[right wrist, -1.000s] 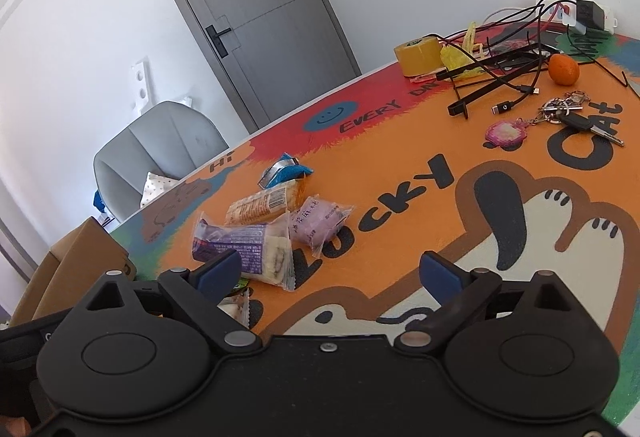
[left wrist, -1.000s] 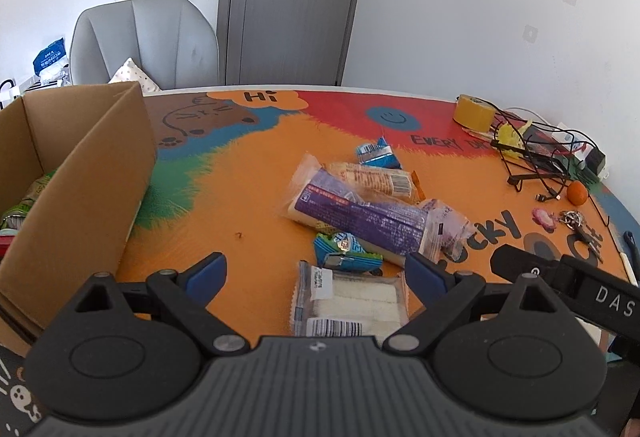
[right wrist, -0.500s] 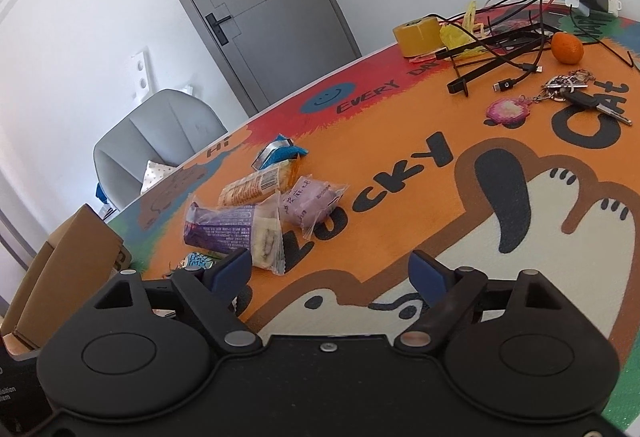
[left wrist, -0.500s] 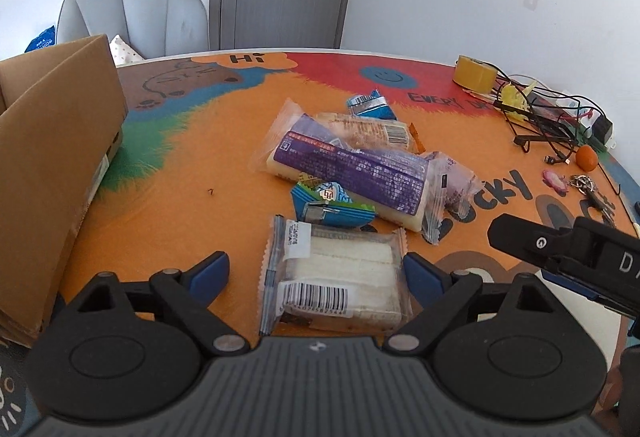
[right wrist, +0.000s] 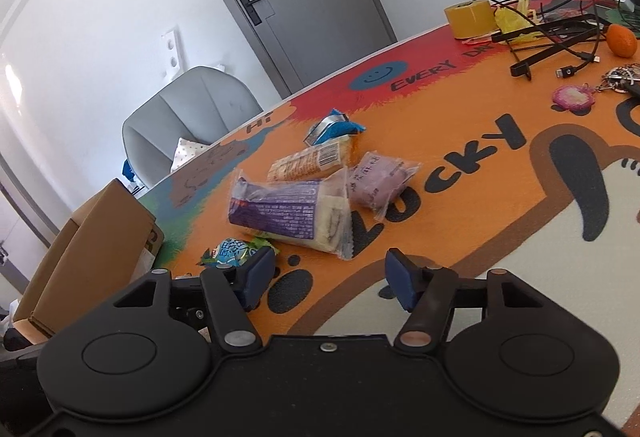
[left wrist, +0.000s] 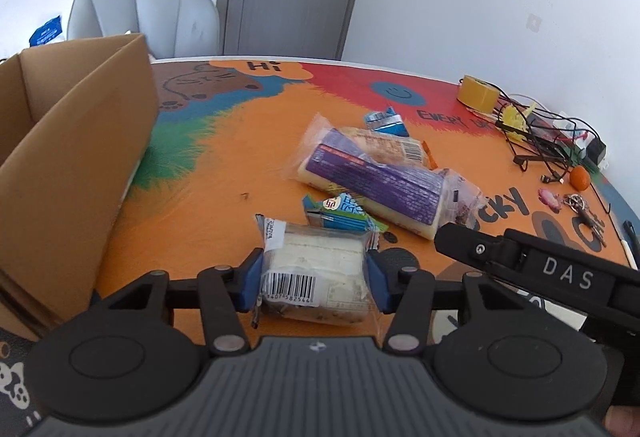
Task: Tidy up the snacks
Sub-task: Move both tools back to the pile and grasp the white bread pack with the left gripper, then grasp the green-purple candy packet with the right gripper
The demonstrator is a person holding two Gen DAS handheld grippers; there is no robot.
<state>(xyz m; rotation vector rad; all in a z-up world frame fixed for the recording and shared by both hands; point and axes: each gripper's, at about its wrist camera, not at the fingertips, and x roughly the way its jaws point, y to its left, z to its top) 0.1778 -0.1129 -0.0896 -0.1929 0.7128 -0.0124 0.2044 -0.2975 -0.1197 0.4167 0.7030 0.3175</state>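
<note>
Left hand-held gripper [left wrist: 314,283] closing, tilted down

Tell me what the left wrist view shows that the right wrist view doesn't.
Only the left wrist view shows the left gripper with jaws closing around the clear-wrapped white cake pack, pads against its sides.

Only the right wrist view shows the right gripper with jaws closing and nothing between them, and the whole pink-purple packet.

Both show the cardboard box, the long purple snack pack, the green-blue packet, the blue packet, the tape roll and the small orange.
</note>
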